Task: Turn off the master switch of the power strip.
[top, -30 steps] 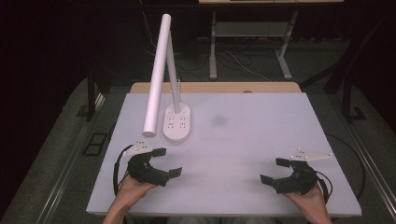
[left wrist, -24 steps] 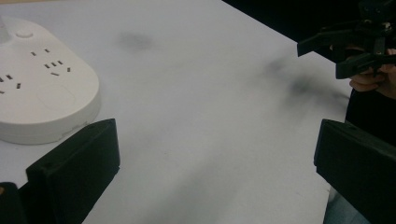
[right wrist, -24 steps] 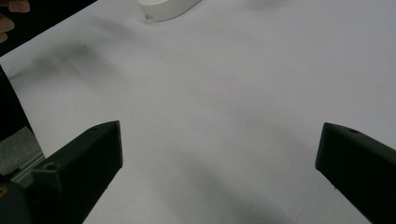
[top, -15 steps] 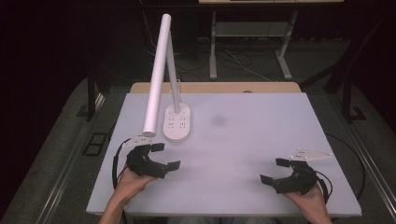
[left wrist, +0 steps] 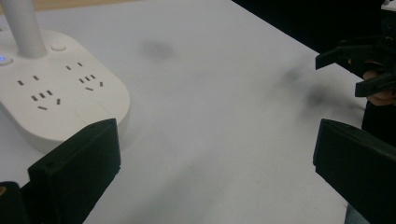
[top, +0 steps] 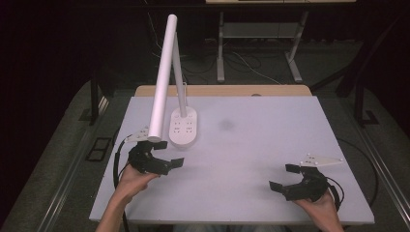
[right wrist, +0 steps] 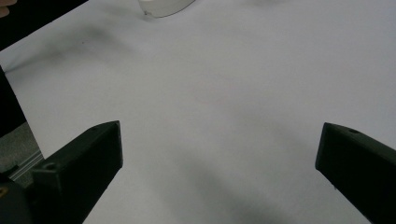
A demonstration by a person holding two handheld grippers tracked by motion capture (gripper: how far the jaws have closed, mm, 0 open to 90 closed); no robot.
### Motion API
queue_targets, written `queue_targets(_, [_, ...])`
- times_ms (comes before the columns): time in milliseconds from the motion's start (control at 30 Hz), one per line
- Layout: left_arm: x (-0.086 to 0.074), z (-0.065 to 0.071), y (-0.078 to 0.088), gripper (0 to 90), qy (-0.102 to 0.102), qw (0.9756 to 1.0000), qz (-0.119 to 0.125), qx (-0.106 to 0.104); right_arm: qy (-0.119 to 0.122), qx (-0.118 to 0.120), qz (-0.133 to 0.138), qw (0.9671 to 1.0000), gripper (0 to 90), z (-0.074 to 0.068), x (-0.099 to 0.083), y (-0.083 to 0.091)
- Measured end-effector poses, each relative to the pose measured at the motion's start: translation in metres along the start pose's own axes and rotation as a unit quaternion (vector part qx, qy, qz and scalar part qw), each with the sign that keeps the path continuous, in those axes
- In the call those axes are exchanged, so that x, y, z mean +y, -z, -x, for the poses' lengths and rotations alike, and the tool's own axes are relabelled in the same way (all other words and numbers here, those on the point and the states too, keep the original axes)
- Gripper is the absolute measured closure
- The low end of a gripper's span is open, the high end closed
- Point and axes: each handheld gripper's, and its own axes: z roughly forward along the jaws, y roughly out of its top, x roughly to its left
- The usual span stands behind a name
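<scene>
We are seeing left gripper (top: 169, 153) sitting near table's (top: 251, 145) left edge, jaws gaping wide, gripping nothing. Lamp base (top: 183, 126) is standing just beyond it, not touching; white lamp head (top: 162, 77) is slanting down over that gripper. We are noting right gripper (top: 284, 177) resting well apart at near right, jaws likewise spread wide, holding nothing. Faint grey smudge (top: 226, 124) is marking tabletop right of base.

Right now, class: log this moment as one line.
left gripper: jaws open, beside white lamp base with sockets | right gripper: jaws open, empty
</scene>
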Motion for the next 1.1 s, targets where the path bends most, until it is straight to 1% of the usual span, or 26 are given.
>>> queue_targets(133, [0.005, -0.004, 0.001, 0.2, 0.003, 1.0, 0.001, 0.002, 0.0, 0.0, 0.0, 1.0, 0.0, 0.0, 0.0, 0.0])
queue_targets(300, [0.012, -0.008, 0.0, 0.4, 0.0, 1.0, -0.005, 0.007, -0.002, 0.002, -0.002, 1.0, 0.0, 0.0, 0.0, 0.0])
queue_targets(633, [0.023, -0.019, 0.002, 0.5, 0.005, 0.9999, -0.004, 0.014, -0.001, 0.001, -0.003, 1.0, 0.0, 0.0, 0.0, 0.0])
queue_targets(800, [0.028, -0.026, 0.002, 0.6, 0.008, 0.9997, -0.004, 0.022, -0.002, 0.001, -0.004, 1.0, 0.0, 0.0, 0.0, 0.0])
queue_targets(900, [0.031, -0.03, 0.003, 0.7, 0.007, 0.9997, -0.006, 0.023, -0.002, 0.001, -0.004, 1.0, 0.0, 0.0, 0.0, 0.0])
queue_targets(1033, [0.033, -0.034, 0.003, 1.1, 0.014, 0.9996, -0.002, 0.024, -0.001, 0.001, -0.004, 1.0, 0.0, 0.0, 0.0, 0.0])
queue_targets(1100, [0.035, -0.037, 0.003, 1.2, 0.013, 0.9996, -0.003, 0.025, -0.001, 0.0, -0.004, 1.0, 0.0, 0.001, 0.0, -0.001])
